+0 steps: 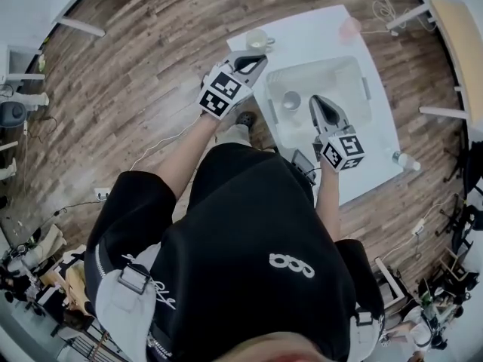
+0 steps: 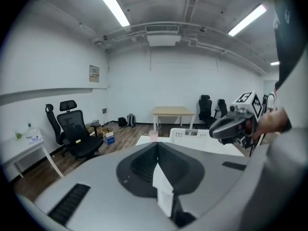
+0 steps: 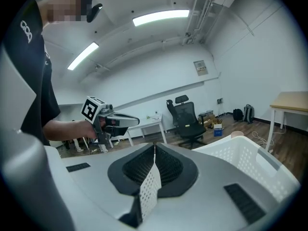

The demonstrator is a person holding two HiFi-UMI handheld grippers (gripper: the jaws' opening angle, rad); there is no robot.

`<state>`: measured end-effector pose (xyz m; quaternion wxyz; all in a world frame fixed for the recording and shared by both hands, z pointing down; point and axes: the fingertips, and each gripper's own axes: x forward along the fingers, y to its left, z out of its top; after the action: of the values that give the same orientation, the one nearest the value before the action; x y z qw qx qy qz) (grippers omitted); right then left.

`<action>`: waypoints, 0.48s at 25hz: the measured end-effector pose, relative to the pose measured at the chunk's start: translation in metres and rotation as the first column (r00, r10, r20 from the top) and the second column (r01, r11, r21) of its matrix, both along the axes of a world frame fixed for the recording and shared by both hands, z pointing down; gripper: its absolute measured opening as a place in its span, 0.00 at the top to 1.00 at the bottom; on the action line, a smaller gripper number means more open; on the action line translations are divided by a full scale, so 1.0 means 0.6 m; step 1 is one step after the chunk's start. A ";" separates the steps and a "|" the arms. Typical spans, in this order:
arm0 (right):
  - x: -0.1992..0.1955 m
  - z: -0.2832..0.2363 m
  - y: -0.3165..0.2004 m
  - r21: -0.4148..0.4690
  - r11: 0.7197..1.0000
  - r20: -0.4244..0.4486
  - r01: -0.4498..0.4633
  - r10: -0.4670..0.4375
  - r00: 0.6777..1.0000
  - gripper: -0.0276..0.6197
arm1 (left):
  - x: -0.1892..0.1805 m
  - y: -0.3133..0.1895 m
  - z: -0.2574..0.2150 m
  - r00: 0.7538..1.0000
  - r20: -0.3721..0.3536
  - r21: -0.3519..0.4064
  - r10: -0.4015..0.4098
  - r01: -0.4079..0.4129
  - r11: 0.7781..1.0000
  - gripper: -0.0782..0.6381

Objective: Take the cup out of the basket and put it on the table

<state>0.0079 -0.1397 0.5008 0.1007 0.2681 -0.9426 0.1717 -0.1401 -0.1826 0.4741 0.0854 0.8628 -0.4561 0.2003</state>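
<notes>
While both bare forearms reach forward from the black shirt, the left gripper [image 1: 259,59] hangs at the left corner of the table [image 1: 317,36] and the right gripper [image 1: 316,100] hovers over the basket [image 1: 358,81]. Both point close to level (each gripper's own camera looks out across the room, not down). The left gripper's jaws are pressed together with nothing between them. The right gripper's jaws are likewise closed and empty.

The white perforated basket sits on the white table. A grey cup [image 1: 291,100] stands upright inside it, near its left wall. A white cup [image 1: 256,40] stands on the bare table outside the basket, by the left corner. A pink cup [image 1: 349,27] stands at the table's far edge.

From the head view, the white cup lies just beyond the left gripper's tips and apart from them. The grey cup shows just left of the right gripper's tips, lower down in the basket, and the jaws do not hold it.
</notes>
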 end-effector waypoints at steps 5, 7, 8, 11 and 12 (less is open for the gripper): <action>0.025 -0.020 0.016 0.021 1.000 0.017 0.001 -0.001 1.000 0.92 | 0.044 0.043 -0.057 0.978 -0.208 0.039 0.018 -0.011 0.999 0.88; 0.037 -0.025 0.025 0.027 1.000 0.016 -0.004 0.003 1.000 0.92 | 0.058 0.059 -0.067 0.969 -0.245 0.051 0.029 -0.017 0.999 0.88; 0.043 -0.027 0.027 0.029 1.000 0.013 -0.006 0.006 1.000 0.92 | 0.064 0.066 -0.071 0.966 -0.258 0.056 0.033 -0.019 0.998 0.88; 0.060 -0.030 0.029 0.032 0.999 0.011 -0.015 0.015 1.000 0.92 | 0.082 0.080 -0.081 0.957 -0.286 0.079 0.054 -0.033 0.996 0.88; 0.066 -0.030 0.029 0.033 0.999 0.011 -0.019 0.018 1.000 0.92 | 0.087 0.084 -0.082 0.954 -0.294 0.086 0.063 -0.039 0.996 0.88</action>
<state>0.0474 -0.1221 0.4826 0.0895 0.2776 -0.9433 0.1587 -0.0877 -0.1323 0.4250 0.1134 0.8973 -0.4234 0.0528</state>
